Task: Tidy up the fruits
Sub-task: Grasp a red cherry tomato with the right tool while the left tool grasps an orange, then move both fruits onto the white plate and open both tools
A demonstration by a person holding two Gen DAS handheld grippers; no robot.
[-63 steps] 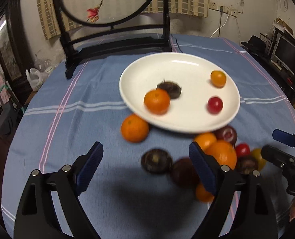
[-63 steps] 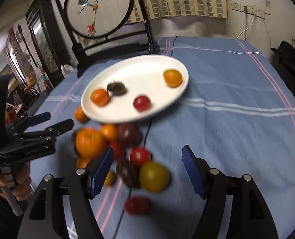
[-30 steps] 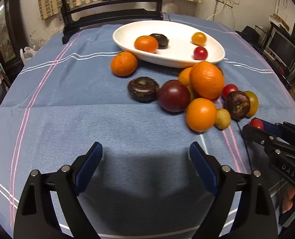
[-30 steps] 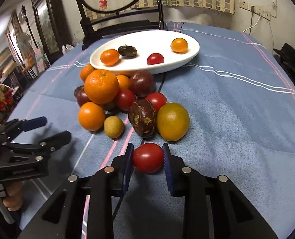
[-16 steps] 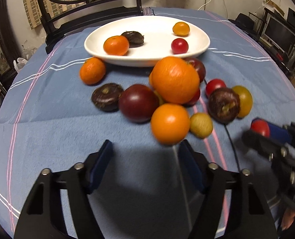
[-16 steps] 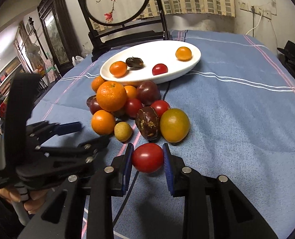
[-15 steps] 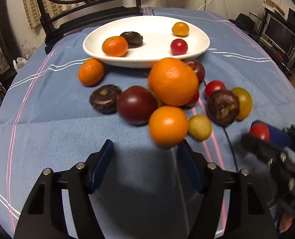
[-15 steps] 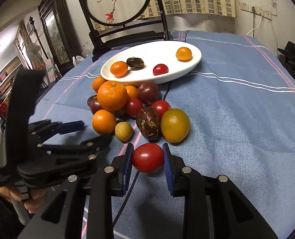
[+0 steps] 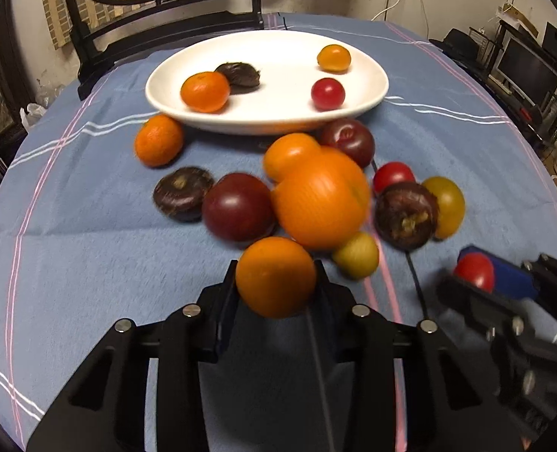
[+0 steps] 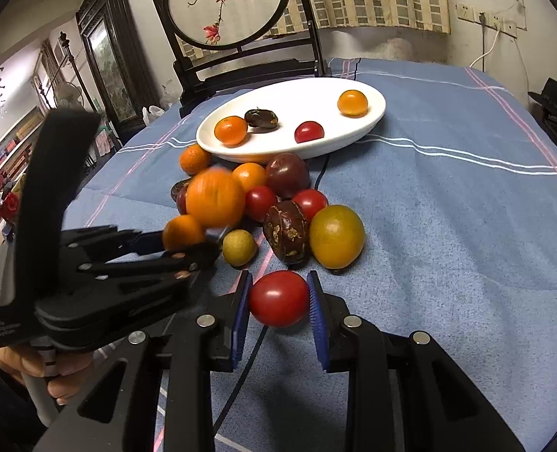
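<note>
With my left tongs [image 9: 276, 277] just closed on a small orange [image 9: 276, 277] at the heap's near edge and my right tongs [image 10: 278, 298] clamped on a red tomato [image 10: 278, 298], lifting could nudge the big orange [image 9: 321, 197] rolling across the table [image 9: 90, 263].

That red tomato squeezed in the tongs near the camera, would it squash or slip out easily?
The red tomato looks smooth and glossy, so it could probably slip. Only the two pads of the right tongs touch its sides, and it looks round, so if dropped it would likely roll on the tablecloth. Hard squeezing might bruise it.

fruit heap [image 9: 316, 199] fronting plate [image 9: 369, 90]; cloth [image 10: 466, 207] rightward bare
</note>
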